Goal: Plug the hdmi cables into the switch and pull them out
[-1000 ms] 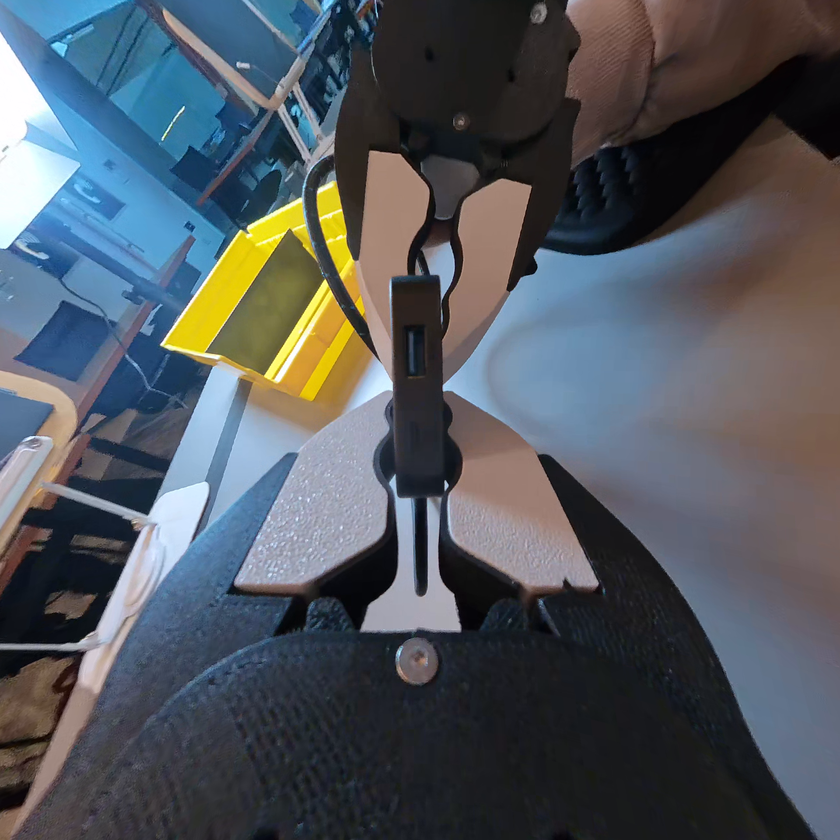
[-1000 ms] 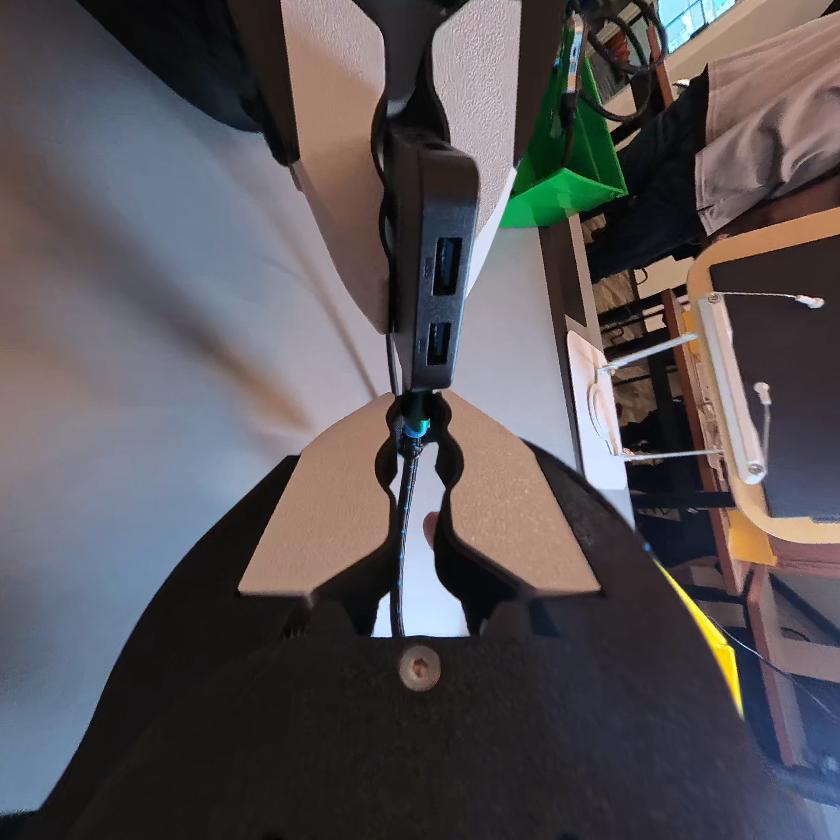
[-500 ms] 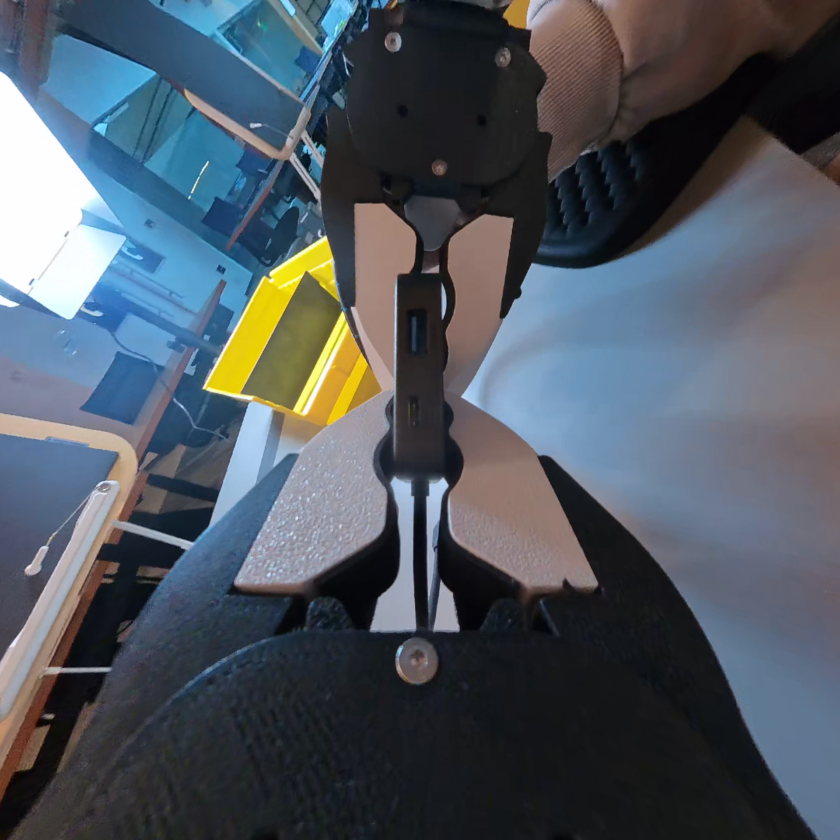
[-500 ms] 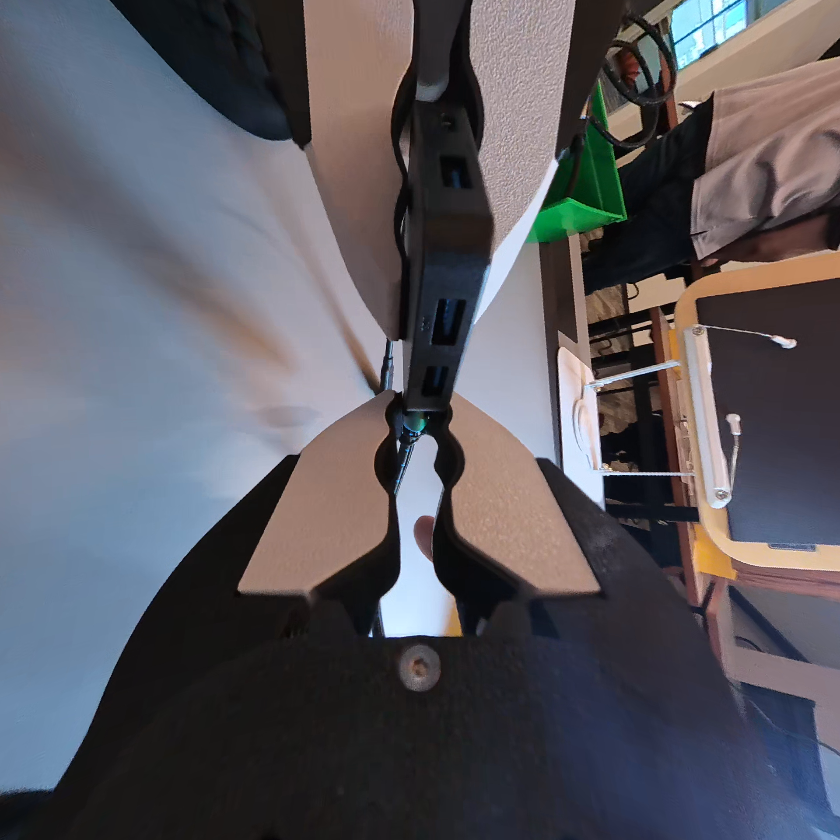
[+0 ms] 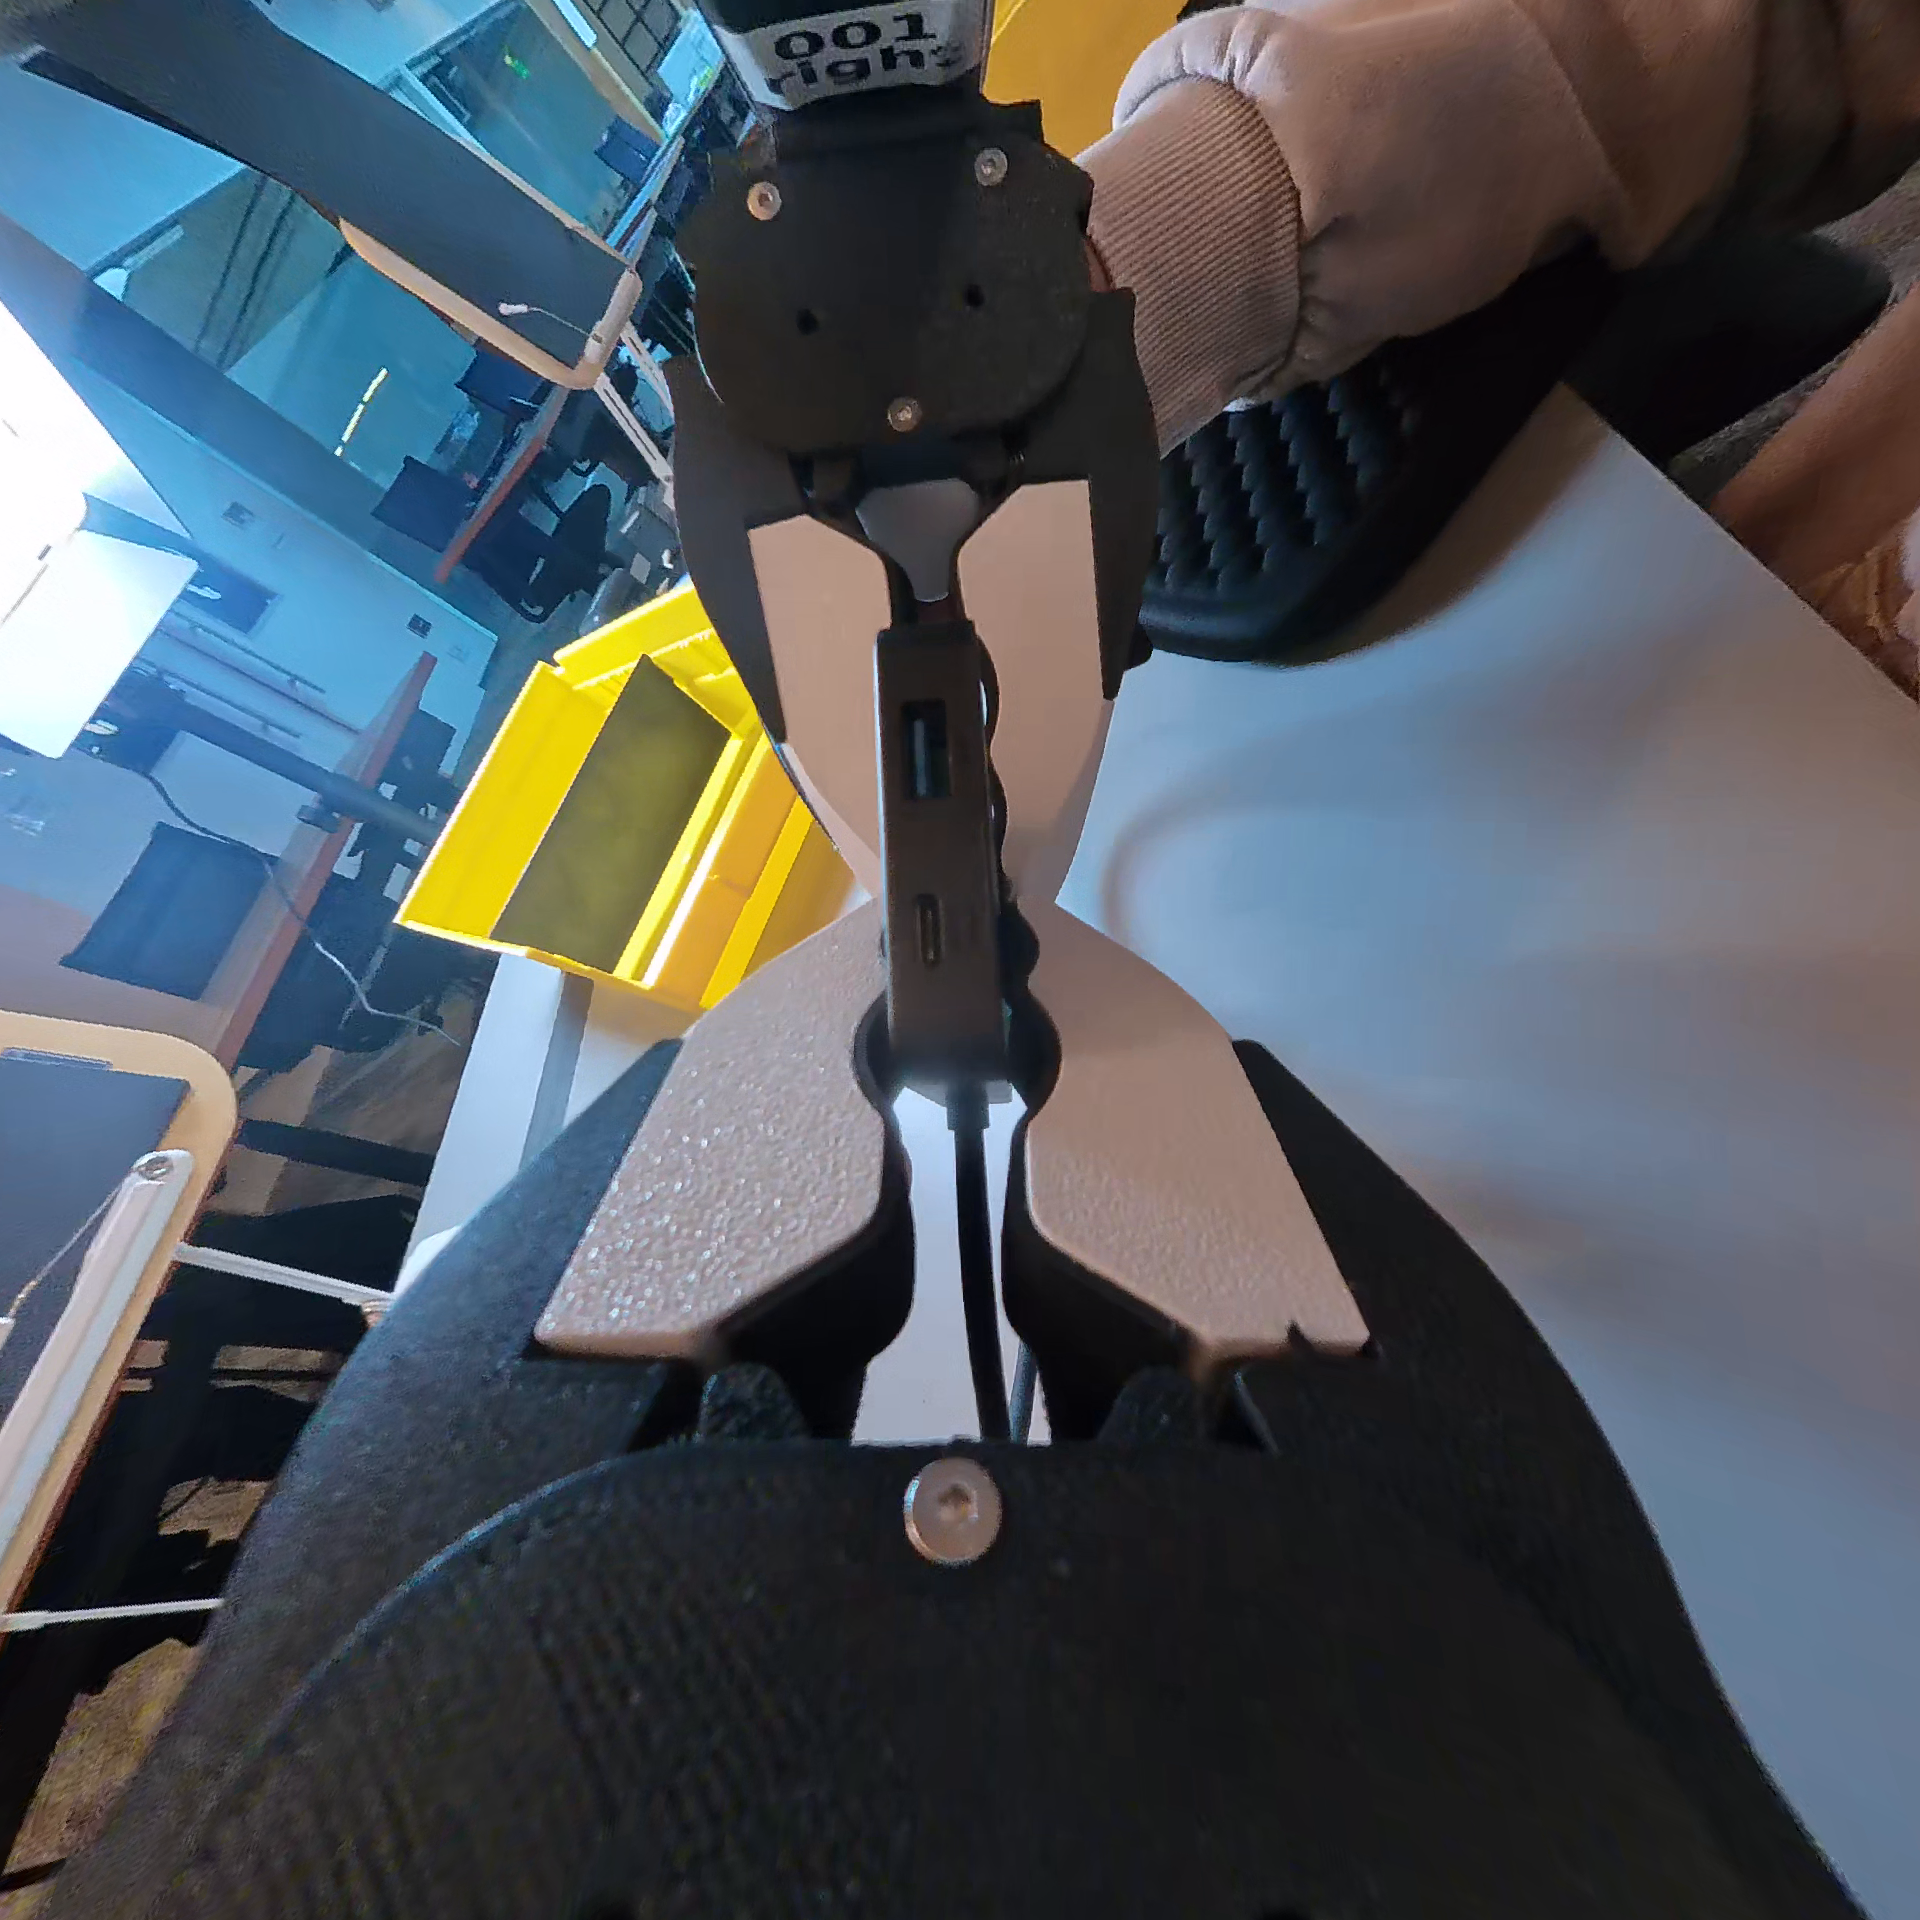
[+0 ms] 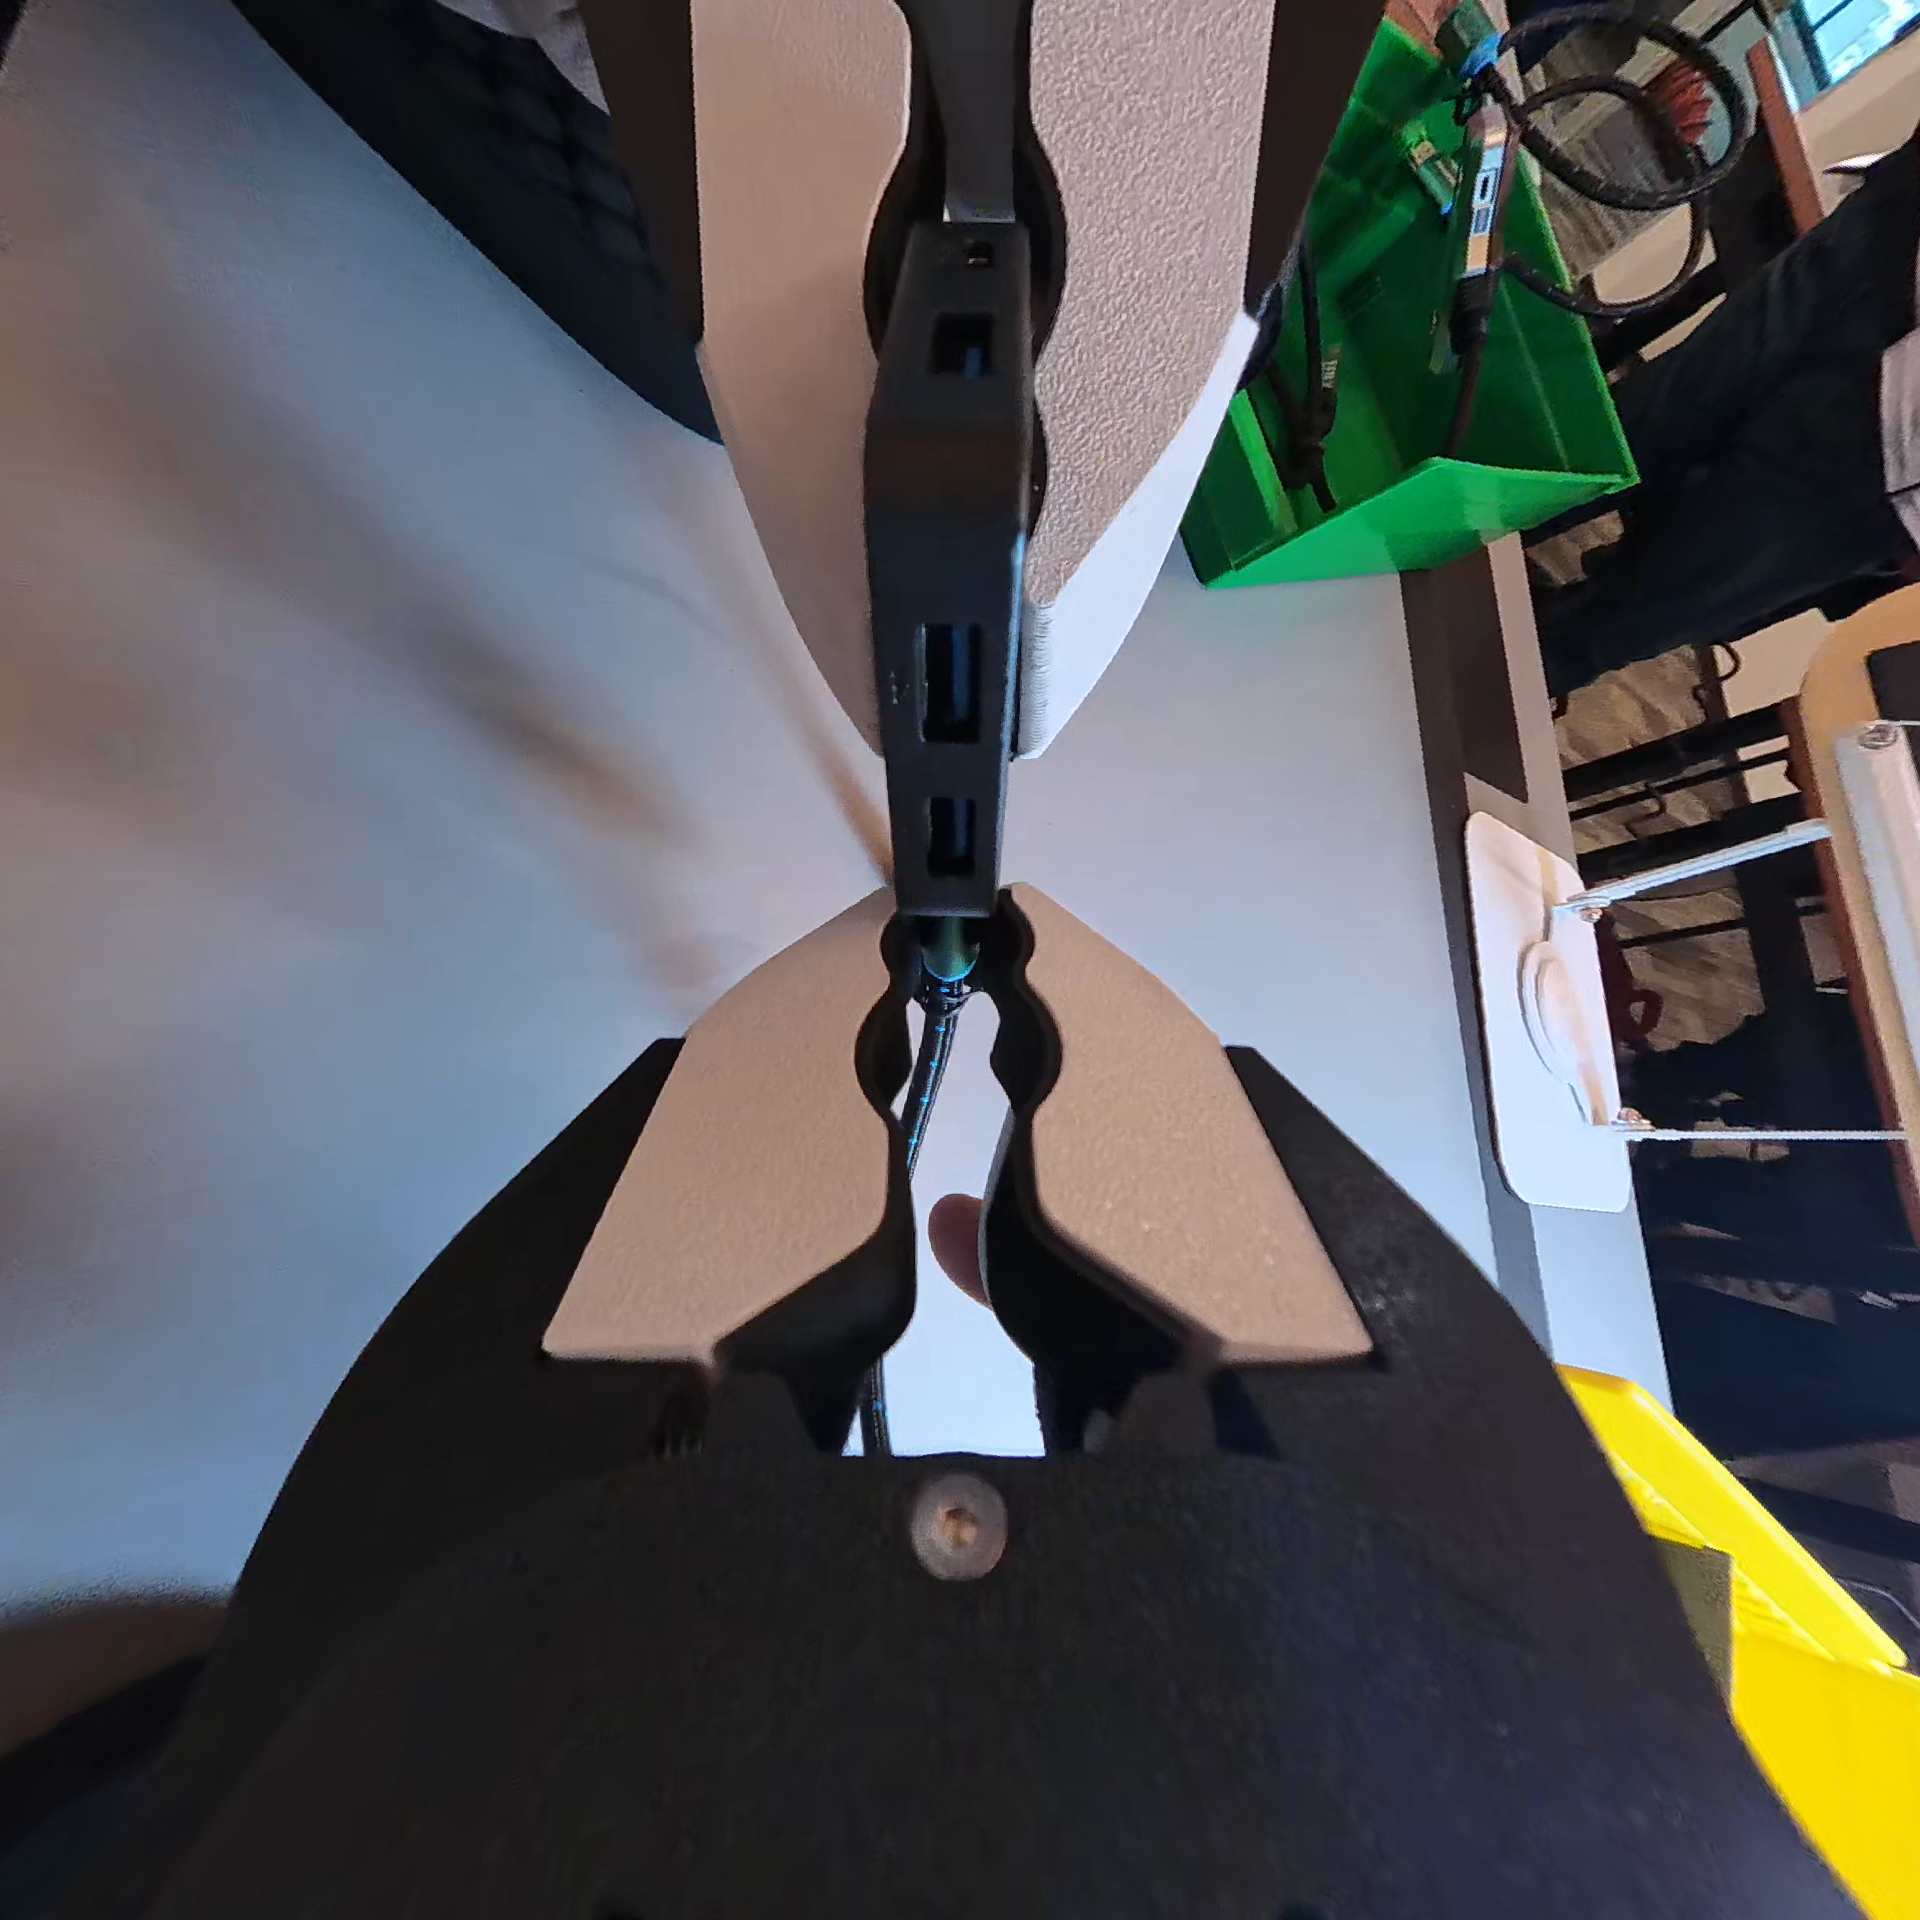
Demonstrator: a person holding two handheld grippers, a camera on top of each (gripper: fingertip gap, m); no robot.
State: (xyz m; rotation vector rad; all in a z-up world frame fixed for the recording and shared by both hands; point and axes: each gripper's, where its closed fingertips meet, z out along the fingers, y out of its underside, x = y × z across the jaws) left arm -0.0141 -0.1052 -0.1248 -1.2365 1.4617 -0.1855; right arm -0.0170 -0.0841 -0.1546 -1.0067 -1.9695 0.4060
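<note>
Between the two grippers, held up over the white table [image 5: 1455,935], sits the switch [image 5: 940,862], a slim dark box standing on edge. The left gripper [image 5: 943,1049] has its fingers clamped on the near end of the switch, and a black cord [image 5: 975,1247] runs from that end back through the gap between them. At the far end of the switch the right gripper [image 5: 935,644] faces this way, a beige sleeve [image 5: 1351,208] behind it.

Now the right wrist view: the switch [image 6: 951,582] shows its other side, with three ports down the narrow face. The right gripper [image 6: 951,935] has its fingers pinched together on a plug [image 6: 945,951] with a green-blue collar, sitting right at the near end of the switch. Whether it is fully seated, I cannot tell. Its braided cable [image 6: 925,1091] trails back between the fingers, and a fingertip [image 6: 961,1242] peeks through the gap. The left wrist view hides that plug behind the switch.

Left of the switch in the left wrist view, a yellow bin [image 5: 623,810] rests at the table edge. Right of the switch in the right wrist view, a green bin [image 6: 1434,416] holds spare cables, and a white pad [image 6: 1538,1018] lies nearer along the edge.
</note>
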